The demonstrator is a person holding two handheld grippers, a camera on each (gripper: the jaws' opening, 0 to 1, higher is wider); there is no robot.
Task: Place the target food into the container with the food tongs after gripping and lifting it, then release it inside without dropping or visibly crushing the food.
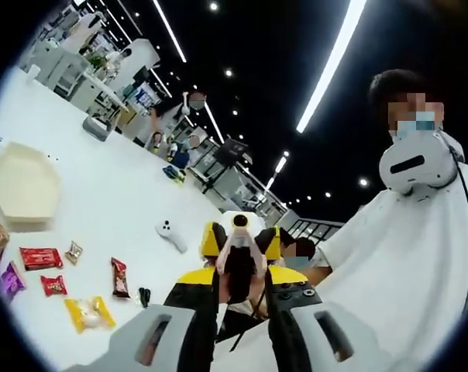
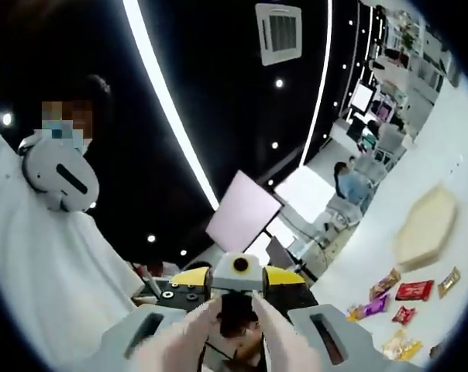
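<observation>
Both views are tilted steeply, so the ceiling lights run diagonally and the white worktop [image 1: 118,194] slopes along one side. In the left gripper view, the left hand-held gripper [image 1: 239,267] rises from the bottom with its dark jaws drawn close together around a pale, blurred object between the tips; I cannot tell what that object is or whether the jaws actually pinch it. Facing it is the yellow-and-black front of the other gripper. In the right gripper view, the right hand-held gripper [image 2: 239,306] points at a matching yellow-and-black front, and its pale jaws are blurred, so I cannot tell whether they are spread or pressed together. A person in a white garment [image 1: 420,263] with a white headset hanging at the chest stands close behind. On the worktop lies one cream hexagonal container [image 1: 25,186], well apart from both grippers. Near it lie about seven wrapped snacks [image 1: 42,257]: red, purple, yellow and brown packets, none in the container. One small white device [image 1: 170,235] lies alone between the snacks and the grippers.
</observation>
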